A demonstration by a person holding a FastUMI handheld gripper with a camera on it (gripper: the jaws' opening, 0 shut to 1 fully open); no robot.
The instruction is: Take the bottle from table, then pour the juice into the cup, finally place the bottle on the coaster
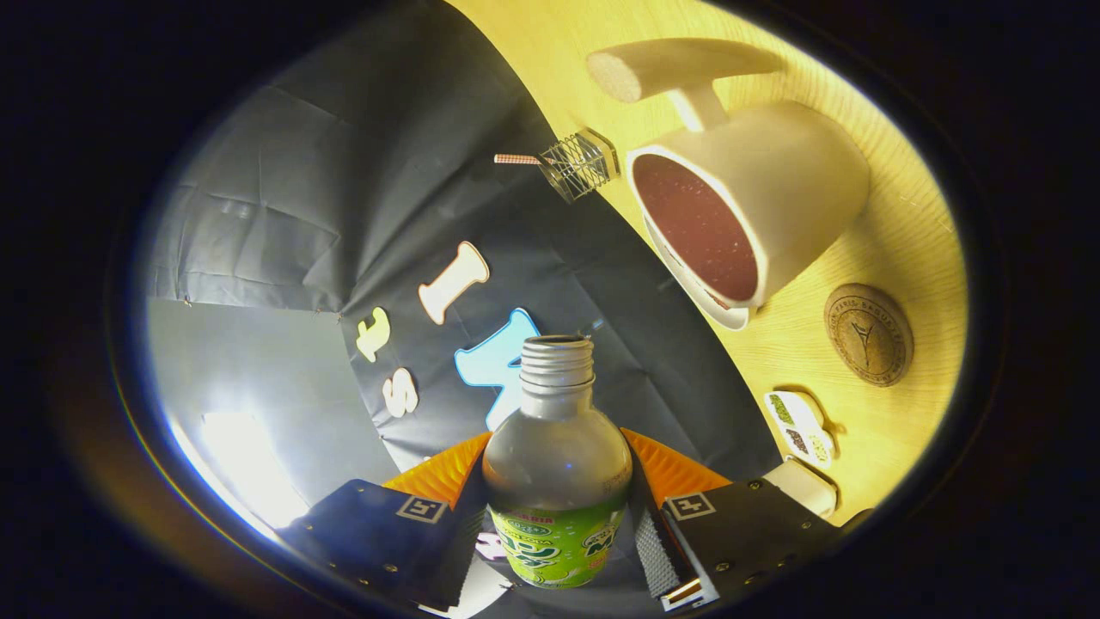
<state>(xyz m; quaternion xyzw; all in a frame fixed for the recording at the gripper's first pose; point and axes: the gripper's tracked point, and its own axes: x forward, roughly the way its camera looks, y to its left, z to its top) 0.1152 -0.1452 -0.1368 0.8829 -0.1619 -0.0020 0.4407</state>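
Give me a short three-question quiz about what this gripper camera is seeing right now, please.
1. True or false: the bottle between the gripper fingers has its cap on.
2. What lies nearest the cup on the table?
A. the round coaster
B. a spoon
C. a plate of fruit
3. Fill in: the inside of the white cup looks ____ in colour.

Key
1. False: the threaded neck is open, with no cap.
2. A.
3. Dark red.
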